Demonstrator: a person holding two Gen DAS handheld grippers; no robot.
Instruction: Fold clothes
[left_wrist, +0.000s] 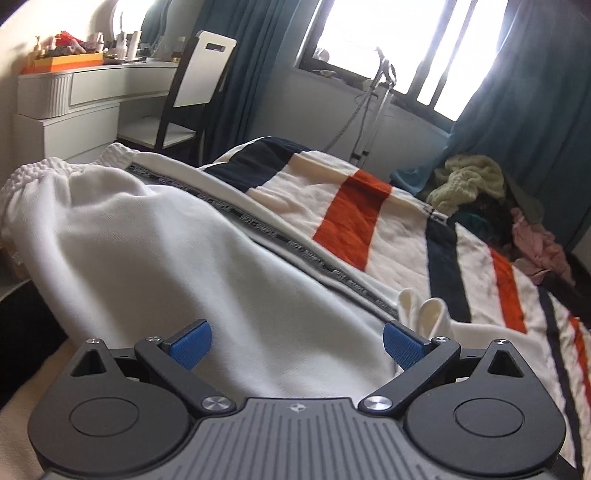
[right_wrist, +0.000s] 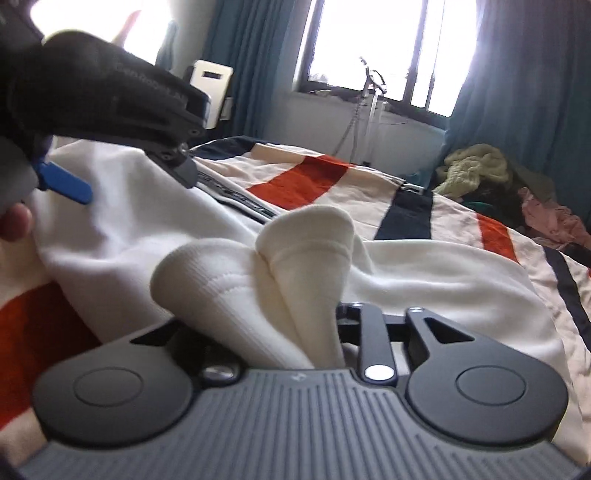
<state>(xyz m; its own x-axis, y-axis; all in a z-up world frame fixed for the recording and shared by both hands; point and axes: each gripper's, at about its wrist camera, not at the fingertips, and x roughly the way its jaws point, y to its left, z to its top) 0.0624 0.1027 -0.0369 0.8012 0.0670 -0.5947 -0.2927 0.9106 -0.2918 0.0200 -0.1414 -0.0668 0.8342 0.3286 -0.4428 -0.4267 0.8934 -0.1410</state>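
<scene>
**White trousers spread on the striped bed**

The white trousers (left_wrist: 177, 251) lie across the striped blanket (left_wrist: 354, 210) on the bed. The left gripper (left_wrist: 297, 345) hovers over them, fingers apart. The right gripper's (right_wrist: 295, 332) fingers hide behind bunched cuffs (right_wrist: 280, 266); grip unclear.

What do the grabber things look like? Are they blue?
Partly. The left gripper has black metal arms, blue ridged pads, two round black discs and a grey ribbed body. The right gripper has the same black discs and grey ribs; cloth hides its pads.

right gripper (right_wrist: 303, 325) fingers buried under white cuff folds (right_wrist: 258, 266), grip unclear; items on the far desk (left_wrist: 92, 70) too small to tell.
</scene>
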